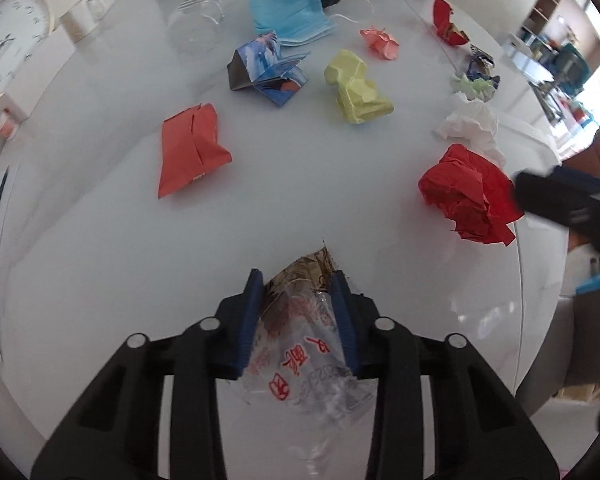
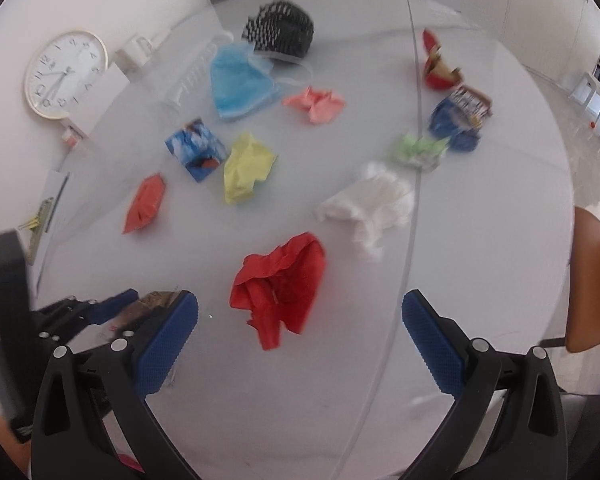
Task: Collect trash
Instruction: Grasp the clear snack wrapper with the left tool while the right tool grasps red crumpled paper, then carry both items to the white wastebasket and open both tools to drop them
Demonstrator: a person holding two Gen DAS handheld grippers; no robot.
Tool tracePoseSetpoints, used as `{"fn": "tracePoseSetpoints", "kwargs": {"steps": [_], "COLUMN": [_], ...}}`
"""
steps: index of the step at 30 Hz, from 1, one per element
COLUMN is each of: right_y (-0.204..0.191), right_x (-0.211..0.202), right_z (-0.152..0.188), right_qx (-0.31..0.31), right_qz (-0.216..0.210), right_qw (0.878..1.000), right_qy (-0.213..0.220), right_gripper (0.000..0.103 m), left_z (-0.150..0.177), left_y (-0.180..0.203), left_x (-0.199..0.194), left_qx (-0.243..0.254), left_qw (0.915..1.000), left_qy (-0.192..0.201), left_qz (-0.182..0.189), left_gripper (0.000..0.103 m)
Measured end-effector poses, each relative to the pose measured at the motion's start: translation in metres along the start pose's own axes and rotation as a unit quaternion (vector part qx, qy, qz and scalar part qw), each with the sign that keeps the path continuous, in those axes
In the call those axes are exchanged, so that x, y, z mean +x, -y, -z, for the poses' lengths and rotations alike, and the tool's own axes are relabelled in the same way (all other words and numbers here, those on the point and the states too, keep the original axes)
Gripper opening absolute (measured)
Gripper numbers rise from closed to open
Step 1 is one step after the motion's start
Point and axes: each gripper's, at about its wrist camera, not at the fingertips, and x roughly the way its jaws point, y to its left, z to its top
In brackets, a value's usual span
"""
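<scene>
White glossy worktop [image 2: 480,240] w/ a faint seam running across it; pale walls behind, a round wall clock [image 2: 65,74] leaning at the far left, a white mug [image 2: 134,54] beside it, shelving far right in the left wrist view.

Trash is scattered over the worktop: blue face mask [image 1: 286,6] at the back w/ a black mesh item [image 2: 280,32] touching it, pink paper ball [image 1: 380,42], yellow crumpled paper [image 1: 356,88], folded picture leaflet [image 1: 268,70], orange-red packet [image 1: 192,148], white tissue [image 2: 372,204], green scrap [image 2: 418,150], blue snack bag [image 2: 458,120], red wrapper [image 2: 436,64] at far right.

Left gripper [image 1: 300,312]: jaws drawn in close, pinching a clear plastic wrapper [image 1: 300,352] w/ red print and a brown-gold end. Wrapper's long axis runs along the jaws; brown tip pokes out past the fingertips, pointing away from the cam, clear end trails back toward it. Blue pads press on both its sides. It sits low at the near edge of the worktop.

Right gripper [image 2: 300,332]: jaws spread wide, nothing between the pads. Red crumpled paper [image 2: 280,288] lies just ahead of them, roughly centred in the gap, closer to the left pad, not touching either. Its long axis slants from upper right to lower left in the right wrist view.
</scene>
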Motion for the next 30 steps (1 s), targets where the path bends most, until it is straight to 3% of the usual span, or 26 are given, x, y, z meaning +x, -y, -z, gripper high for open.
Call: {"fn": "tracePoseSetpoints", "kwargs": {"steps": [3, 5, 7, 10, 14, 18, 25, 30], "right_y": [-0.006, -0.007, -0.01, -0.012, -0.005, 0.019, 0.103, 0.172], "right_x": [0.021, 0.03, 0.038, 0.037, 0.015, -0.03, -0.099, -0.117], "right_z": [0.0, 0.001, 0.002, 0.003, 0.01, 0.024, 0.068, 0.106], "right_qx": [0.014, 0.026, 0.033, 0.036, 0.039, 0.035, 0.033, 0.033], "right_qz": [0.013, 0.014, 0.013, -0.001, -0.016, -0.02, -0.006, 0.003], "right_qw": [1.0, 0.999, 0.999, 0.999, 0.999, 0.999, 0.999, 0.999], "right_qy": [-0.018, -0.024, -0.03, -0.028, -0.014, 0.007, 0.023, 0.013], "right_gripper": [0.085, 0.071, 0.045, 0.033, 0.032, 0.032, 0.032, 0.032], "left_z": [-0.002, -0.001, 0.0, 0.002, 0.004, 0.003, 0.008, 0.021], "left_y": [-0.01, -0.017, -0.022, -0.023, -0.016, 0.016, 0.091, 0.162], "left_x": [-0.002, -0.007, -0.01, -0.018, -0.032, -0.052, -0.074, -0.087], "left_qx": [0.008, 0.009, 0.013, 0.028, 0.05, 0.092, 0.106, 0.102], "left_qw": [0.9999, 0.9995, 0.9992, 0.9988, 0.9977, 0.9939, 0.9904, 0.9901], "left_qy": [-0.004, -0.007, -0.006, 0.001, 0.007, 0.031, 0.057, 0.065], "left_qz": [0.015, 0.03, 0.037, 0.04, 0.045, 0.051, 0.068, 0.071], "left_gripper": [0.026, 0.024, 0.024, 0.022, 0.018, 0.018, 0.018, 0.018]}}
